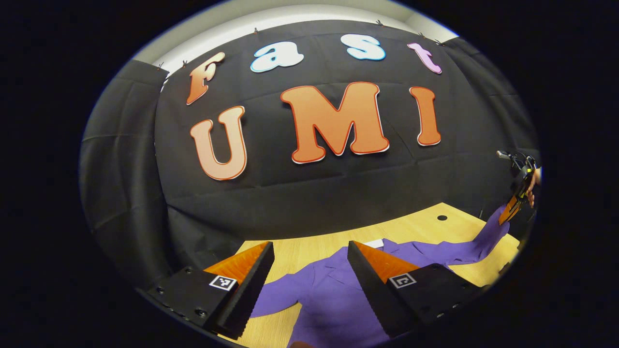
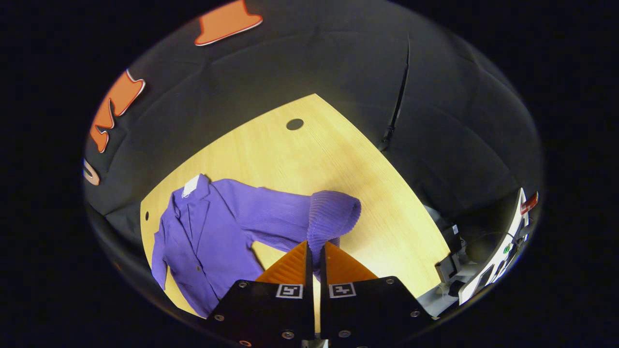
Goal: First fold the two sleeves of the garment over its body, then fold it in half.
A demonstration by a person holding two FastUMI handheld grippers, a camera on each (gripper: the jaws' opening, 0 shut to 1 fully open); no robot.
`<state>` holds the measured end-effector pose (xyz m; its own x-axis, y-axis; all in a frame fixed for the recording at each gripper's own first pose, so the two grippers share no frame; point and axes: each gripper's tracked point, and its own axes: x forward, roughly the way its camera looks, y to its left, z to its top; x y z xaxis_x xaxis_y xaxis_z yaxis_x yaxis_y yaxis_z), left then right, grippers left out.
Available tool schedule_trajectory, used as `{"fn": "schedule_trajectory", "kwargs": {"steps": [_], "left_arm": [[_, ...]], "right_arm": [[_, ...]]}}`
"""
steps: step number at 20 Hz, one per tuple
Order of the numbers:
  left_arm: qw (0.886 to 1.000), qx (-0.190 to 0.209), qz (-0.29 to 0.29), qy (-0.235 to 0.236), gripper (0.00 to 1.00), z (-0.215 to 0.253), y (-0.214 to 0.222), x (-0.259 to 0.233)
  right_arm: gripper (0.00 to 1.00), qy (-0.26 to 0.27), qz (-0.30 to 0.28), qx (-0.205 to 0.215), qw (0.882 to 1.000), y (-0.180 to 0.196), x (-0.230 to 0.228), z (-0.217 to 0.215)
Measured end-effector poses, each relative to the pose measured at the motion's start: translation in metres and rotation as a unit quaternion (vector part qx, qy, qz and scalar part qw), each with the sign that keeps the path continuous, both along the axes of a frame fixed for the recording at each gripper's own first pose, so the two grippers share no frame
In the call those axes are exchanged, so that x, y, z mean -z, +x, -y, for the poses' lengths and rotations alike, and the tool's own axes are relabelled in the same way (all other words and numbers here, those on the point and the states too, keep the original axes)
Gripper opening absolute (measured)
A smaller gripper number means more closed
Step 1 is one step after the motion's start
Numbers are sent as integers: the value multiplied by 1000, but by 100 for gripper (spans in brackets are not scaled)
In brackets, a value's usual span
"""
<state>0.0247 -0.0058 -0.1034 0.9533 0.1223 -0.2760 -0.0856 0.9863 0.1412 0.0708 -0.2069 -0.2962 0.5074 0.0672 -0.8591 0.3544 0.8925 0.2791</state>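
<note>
So the purple garment [image 2: 203,237] is lying face up on the wooden bench [image 2: 309,150], collar toward the back edge, body spread flat. One sleeve [image 2: 290,212] is lifted off the bench by its cuff [image 2: 333,212], pinched between the closed fingers of the right gripper [image 2: 314,251] near the right edge. The other sleeve [image 1: 278,295] lies out flat to the side, untouched. The left gripper [image 1: 309,270] hangs wide open above the garment's body with nothing in it. I'd say we're barely started: first sleeve fold underway, second sleeve and the halving left.
</note>
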Motion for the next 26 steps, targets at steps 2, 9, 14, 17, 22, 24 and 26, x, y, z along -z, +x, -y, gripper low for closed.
{"fn": "schedule_trajectory", "kwargs": {"steps": [2,9,14,17,22,24,26], "left_arm": [[1000,-5,2,-4,98,-12,-3,0],[999,-42,3,2,98,-64,-18,0],[997,-73,4,11,98,-99,-33,1],[995,-96,0,16,98,-123,-45,0],[992,-127,-1,17,98,-153,-68,3],[990,-137,0,17,98,-167,-74,3],[988,-154,-4,18,98,-185,-81,6]], "right_arm": [[5,5,12,-21,1000,6,-10,-26],[5,16,46,-90,995,32,-43,-118],[5,24,63,-136,988,49,-64,-180],[5,23,74,-164,983,58,-74,-214],[5,28,89,-212,973,65,-95,-272],[5,27,96,-232,968,70,-104,-292],[5,35,107,-251,961,72,-116,-321]]}}
